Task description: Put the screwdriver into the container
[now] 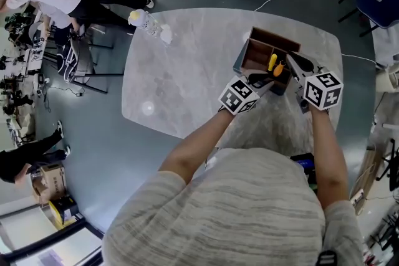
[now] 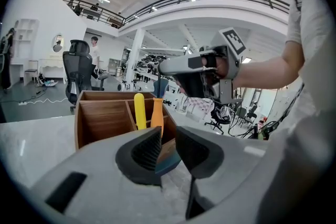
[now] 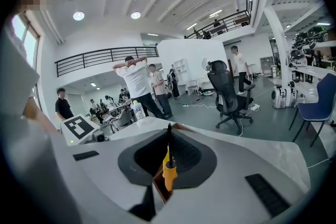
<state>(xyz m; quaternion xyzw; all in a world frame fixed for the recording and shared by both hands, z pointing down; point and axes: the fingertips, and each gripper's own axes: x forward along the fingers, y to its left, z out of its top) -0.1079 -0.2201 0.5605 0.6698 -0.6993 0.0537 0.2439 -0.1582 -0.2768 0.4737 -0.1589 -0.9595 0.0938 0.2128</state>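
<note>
Head view: a pale marble table (image 1: 181, 78) fills the middle of the frame, with a wooden container (image 1: 277, 39) at its upper right. Two handles stand together in one of its compartments, a yellow screwdriver (image 1: 272, 61) and an orange screwdriver (image 1: 278, 69) just beside it. The left gripper (image 1: 260, 80) reaches to the container's near wall, and the right gripper (image 1: 290, 63) comes in from the right above the handles. Each carries a cube of black-and-white square markers, patterns rather than letters. A clear bottle (image 1: 146, 22) stands at the table's upper left edge. Only this view shows the whole tabletop.

Left gripper view: the jaws are drawn close onto the container's near corner, wood over a teal edge, which fills the gap between the pads. Beyond them the dividers inside the box are plain. The orange screwdriver stands handle down, its dark shaft rising into the tip of the right gripper at centre frame, a side view that no other view gives.

Right gripper view: the jaws are closed together on the orange screwdriver's black shaft, which runs up the seam between the dark pads. The handle hangs below, over a sliver of wood. The left gripper's marker cube (image 3: 79, 127) shows at lower left. Behind are standing people (image 3: 137, 78) and a black office chair (image 3: 228, 94).
</note>
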